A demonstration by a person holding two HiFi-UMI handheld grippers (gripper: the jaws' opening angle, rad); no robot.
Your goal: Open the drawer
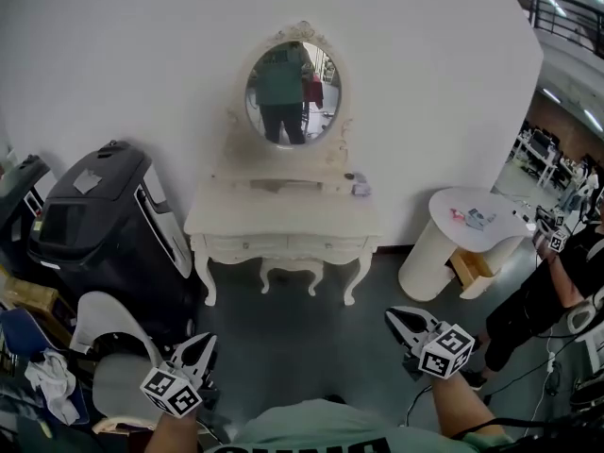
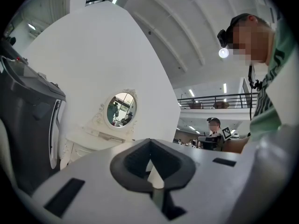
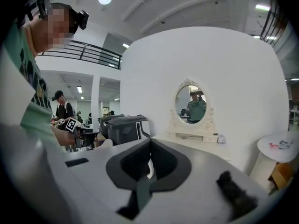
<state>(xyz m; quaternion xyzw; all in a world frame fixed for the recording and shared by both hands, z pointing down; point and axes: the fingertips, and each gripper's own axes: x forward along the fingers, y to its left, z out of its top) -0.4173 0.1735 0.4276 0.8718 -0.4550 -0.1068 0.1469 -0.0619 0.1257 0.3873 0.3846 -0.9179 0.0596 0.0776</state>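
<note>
A white dressing table [image 1: 283, 217] with an oval mirror [image 1: 293, 92] stands against the far wall. Its two drawers [image 1: 283, 244] sit flush with the front rail, closed. It also shows small in the left gripper view, dressing table [image 2: 88, 141], and in the right gripper view, dressing table [image 3: 196, 141]. My left gripper [image 1: 206, 341] is low at the left, well short of the table, jaws together and empty; the same left gripper [image 2: 150, 141] fills its own view. My right gripper [image 1: 398, 317] is low at the right, also far from the drawers, shut on nothing, right gripper [image 3: 150, 142].
A black machine [image 1: 104, 215] stands left of the table, with a white chair [image 1: 109, 333] in front of it. A round white side table [image 1: 472, 217] and a person [image 1: 552, 291] are at the right. A small item [image 1: 360, 189] lies on the tabletop. Dark floor [image 1: 293, 347] lies between me and the table.
</note>
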